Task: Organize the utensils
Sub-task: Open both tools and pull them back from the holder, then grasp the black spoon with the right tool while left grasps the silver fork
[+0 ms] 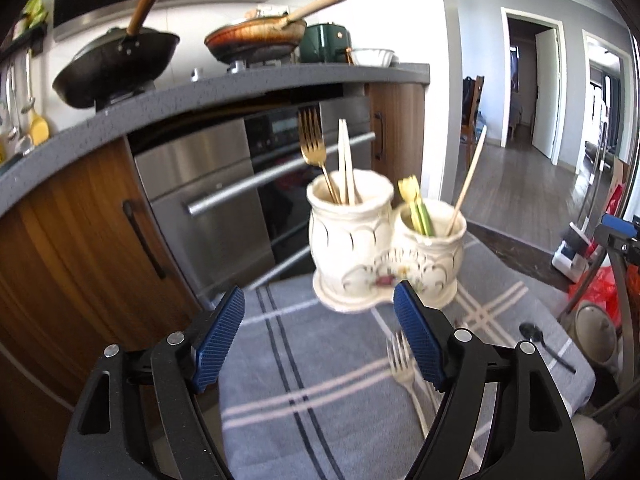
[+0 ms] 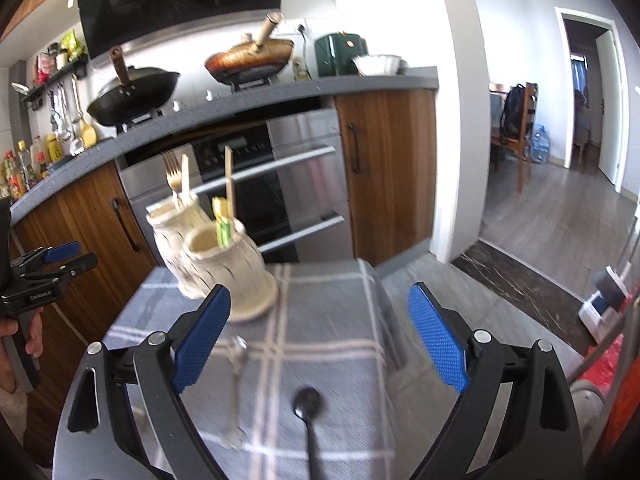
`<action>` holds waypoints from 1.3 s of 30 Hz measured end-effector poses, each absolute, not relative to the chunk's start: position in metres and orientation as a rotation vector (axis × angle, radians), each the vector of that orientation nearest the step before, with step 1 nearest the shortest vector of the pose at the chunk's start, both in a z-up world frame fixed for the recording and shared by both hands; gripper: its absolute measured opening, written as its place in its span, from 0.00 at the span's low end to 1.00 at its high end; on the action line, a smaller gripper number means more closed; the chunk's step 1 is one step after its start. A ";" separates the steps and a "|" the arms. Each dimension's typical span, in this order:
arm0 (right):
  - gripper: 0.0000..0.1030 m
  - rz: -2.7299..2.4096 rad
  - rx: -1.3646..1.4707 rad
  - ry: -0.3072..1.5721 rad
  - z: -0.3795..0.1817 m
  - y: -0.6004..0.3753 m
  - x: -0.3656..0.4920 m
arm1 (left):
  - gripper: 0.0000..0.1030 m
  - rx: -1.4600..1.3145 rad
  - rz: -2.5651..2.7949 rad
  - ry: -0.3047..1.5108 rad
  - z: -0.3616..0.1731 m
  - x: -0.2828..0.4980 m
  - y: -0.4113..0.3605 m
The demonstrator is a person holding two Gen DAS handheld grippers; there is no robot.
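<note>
A white ceramic double-pot holder point(image 1: 380, 248) stands on the grey checked cloth point(image 1: 304, 360). Its left pot holds a gold fork point(image 1: 310, 140) and pale chopsticks point(image 1: 345, 160); its right pot holds a yellow-green utensil point(image 1: 416, 204) and one chopstick point(image 1: 468, 184). A silver fork point(image 1: 402, 368) and a black spoon point(image 1: 536, 338) lie on the cloth. My left gripper point(image 1: 320, 336) is open and empty, in front of the holder. My right gripper point(image 2: 320, 340) is open and empty above the black spoon point(image 2: 307, 404), with the silver fork point(image 2: 237, 380) to its left and the holder point(image 2: 216, 252) beyond.
A kitchen counter point(image 1: 240, 88) with a black wok point(image 1: 116, 64) and a pan point(image 1: 256, 36) runs behind, above a steel oven point(image 1: 224, 200) and wooden cabinets. The table edge drops off at right, with red bags point(image 1: 600, 288) and a pot beside it.
</note>
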State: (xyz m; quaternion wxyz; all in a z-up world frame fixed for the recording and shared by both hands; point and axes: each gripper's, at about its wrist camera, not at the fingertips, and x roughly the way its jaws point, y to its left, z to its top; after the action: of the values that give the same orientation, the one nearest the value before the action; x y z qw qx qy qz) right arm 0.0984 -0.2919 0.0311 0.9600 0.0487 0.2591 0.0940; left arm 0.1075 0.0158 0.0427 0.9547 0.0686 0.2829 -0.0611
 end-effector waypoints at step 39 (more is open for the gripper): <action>0.28 0.319 -0.120 0.933 -0.082 -0.241 0.127 | 0.74 0.147 -0.276 0.840 -0.064 0.150 -0.024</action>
State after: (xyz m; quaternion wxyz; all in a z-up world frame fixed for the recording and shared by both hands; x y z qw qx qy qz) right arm 0.1275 -0.2407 -0.0820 0.8791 -0.0575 0.4476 0.1532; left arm 0.1503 -0.0244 -0.0641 0.9013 0.0712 0.4059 -0.1334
